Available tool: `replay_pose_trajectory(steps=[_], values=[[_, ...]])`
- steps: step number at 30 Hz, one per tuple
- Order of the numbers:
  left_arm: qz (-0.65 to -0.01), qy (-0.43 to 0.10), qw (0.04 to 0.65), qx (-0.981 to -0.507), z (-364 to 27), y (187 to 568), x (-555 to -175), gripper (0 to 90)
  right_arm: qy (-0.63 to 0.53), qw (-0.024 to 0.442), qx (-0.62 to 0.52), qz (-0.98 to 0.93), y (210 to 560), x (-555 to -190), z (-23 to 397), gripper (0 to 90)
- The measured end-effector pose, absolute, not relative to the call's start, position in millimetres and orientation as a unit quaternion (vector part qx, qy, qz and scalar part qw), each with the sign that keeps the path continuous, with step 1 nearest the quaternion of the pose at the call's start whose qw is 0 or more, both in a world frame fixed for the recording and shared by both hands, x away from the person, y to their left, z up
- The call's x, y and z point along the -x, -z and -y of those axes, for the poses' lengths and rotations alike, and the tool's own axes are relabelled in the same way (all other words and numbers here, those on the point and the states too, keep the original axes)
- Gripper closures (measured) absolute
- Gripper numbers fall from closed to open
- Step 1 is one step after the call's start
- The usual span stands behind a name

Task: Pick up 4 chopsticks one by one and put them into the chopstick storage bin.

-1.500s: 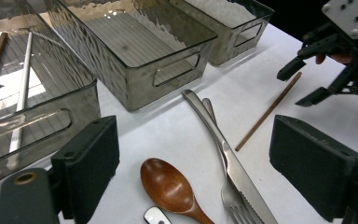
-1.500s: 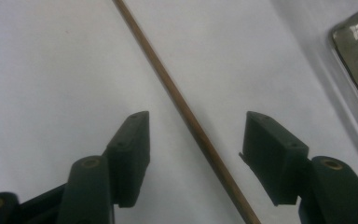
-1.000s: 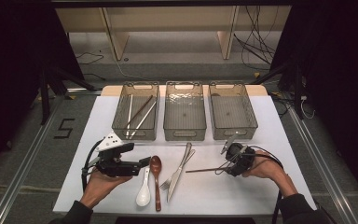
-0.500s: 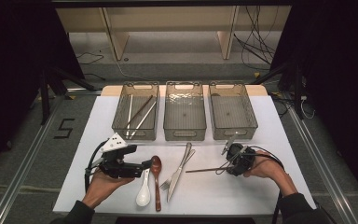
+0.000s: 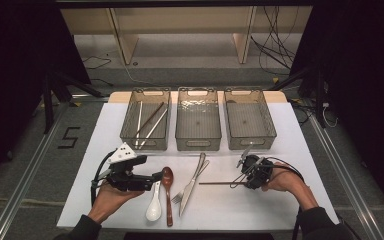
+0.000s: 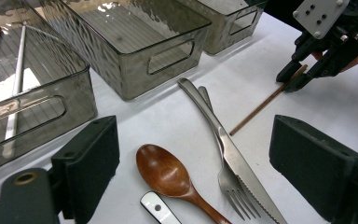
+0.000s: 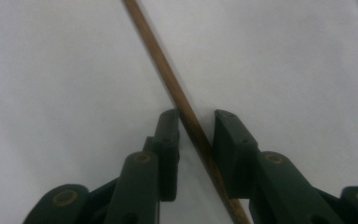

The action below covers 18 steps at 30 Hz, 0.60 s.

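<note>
Right gripper view. The right hand-held gripper [image 7: 196, 128] rises from the bottom edge, its two black jaws pointing up the frame. A thin brown wooden stick [image 7: 168, 79], round in section, runs between them on a slant, from the top edge left of centre down to the bottom edge right of centre. The jaws have just been closing with this stick between them. The left jaw's inner tip touches the stick, or very nearly; the right jaw stands a narrow gap away from it near the tip. Whether the pads press on the stick lower down is hidden. Beneath lies the plain white bench [image 7: 60, 65], slightly blurred.
</note>
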<state>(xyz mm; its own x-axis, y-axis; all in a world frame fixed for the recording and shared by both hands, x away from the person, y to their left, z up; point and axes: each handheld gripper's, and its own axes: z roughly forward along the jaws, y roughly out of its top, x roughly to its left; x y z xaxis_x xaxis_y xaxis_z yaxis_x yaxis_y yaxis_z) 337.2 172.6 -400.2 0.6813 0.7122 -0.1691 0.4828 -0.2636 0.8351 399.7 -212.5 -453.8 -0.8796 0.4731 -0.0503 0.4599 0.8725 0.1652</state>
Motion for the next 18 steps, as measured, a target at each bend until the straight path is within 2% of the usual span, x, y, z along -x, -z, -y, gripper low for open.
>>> replay_pose_trajectory(steps=[6,18], values=[[-0.382,-0.121,0.473,-0.785,-173.7,400.0,-337.3,15.4,-0.066,0.040,-0.231,-0.970,453.5,-397.8,210.6,78.0],[-0.381,-0.123,0.472,-0.785,-174.1,400.0,-337.6,15.4,-0.052,0.046,-0.210,-0.975,452.8,-393.5,207.4,80.9]])
